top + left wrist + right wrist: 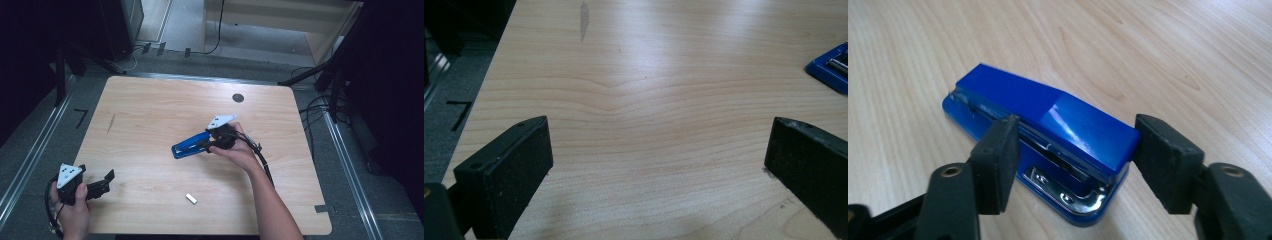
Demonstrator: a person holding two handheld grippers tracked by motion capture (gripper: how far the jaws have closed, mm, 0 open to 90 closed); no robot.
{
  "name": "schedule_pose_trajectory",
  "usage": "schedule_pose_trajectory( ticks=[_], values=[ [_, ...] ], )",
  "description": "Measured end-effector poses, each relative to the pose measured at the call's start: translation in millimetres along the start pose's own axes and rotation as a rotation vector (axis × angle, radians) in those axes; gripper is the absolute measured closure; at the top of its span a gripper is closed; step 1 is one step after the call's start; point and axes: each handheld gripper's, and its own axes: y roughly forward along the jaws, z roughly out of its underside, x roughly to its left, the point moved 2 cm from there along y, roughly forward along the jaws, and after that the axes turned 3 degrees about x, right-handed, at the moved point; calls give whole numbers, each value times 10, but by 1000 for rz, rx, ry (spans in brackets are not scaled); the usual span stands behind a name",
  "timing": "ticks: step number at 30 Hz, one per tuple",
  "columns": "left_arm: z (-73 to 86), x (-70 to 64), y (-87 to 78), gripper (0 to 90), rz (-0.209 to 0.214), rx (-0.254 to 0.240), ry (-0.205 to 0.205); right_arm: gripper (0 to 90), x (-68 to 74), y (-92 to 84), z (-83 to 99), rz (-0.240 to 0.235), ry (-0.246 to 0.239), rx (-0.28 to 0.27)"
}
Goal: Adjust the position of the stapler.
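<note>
A blue stapler (190, 146) lies flat near the middle of the wooden table (150, 100). In the right gripper view the stapler (1048, 110) has a chrome base plate at its near end. My right gripper (206, 144) is at that end, and both pads of the right gripper (1078, 150) press against the stapler's sides, shut on it. My left gripper (106, 182) is held at the table's front left corner, far from the stapler. In its own view the left gripper (659, 160) stands wide open over bare wood with nothing between the jaws. A corner of the stapler (831, 67) shows at the right edge.
A small white block (191, 198) lies on the table near the front edge, between the two hands. A dark round hole (238, 98) sits near the far edge. A faint grey streak (110, 123) marks the wood at left. Cables and dark stands surround the table.
</note>
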Motion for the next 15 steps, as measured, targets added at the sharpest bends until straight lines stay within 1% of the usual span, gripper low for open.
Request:
schedule_pose_trajectory(
  ticks=[3, 4, 6, 8, 9, 12, 13, 14, 15],
  values=[
    [0, -1, 2, 0, -1, -1, -1, 430, 66, -19, 14, 3, -29, 10],
    [0, -1, 2, 0, -1, -1, -1, 440, 89, -24, 23, 9, -41, 6],
    [0, 0, 0, 0, -1, -1, -1, 462, 113, -38, 48, 1, -40, -7],
    [0, 0, 1, 0, -1, -1, -1, 486, 120, -56, 73, -15, -30, -14],
    [0, -1, 2, 0, -1, 0, 0, 500, 123, -66, 85, -26, -28, -24],
    [-1, -1, 3, 0, -1, 1, 3, 554, 165, -106, 114, -73, -30, -21],
    [-1, -1, 4, 0, 0, 3, 3, 573, 188, -116, 121, -95, -32, -21],
    [-1, -2, 6, 0, -1, 2, 3, 589, 227, -126, 132, -121, -39, -16],
    [-1, -2, 6, 0, -2, 3, 4, 602, 251, -129, 136, -132, -49, -14]
  ],
)
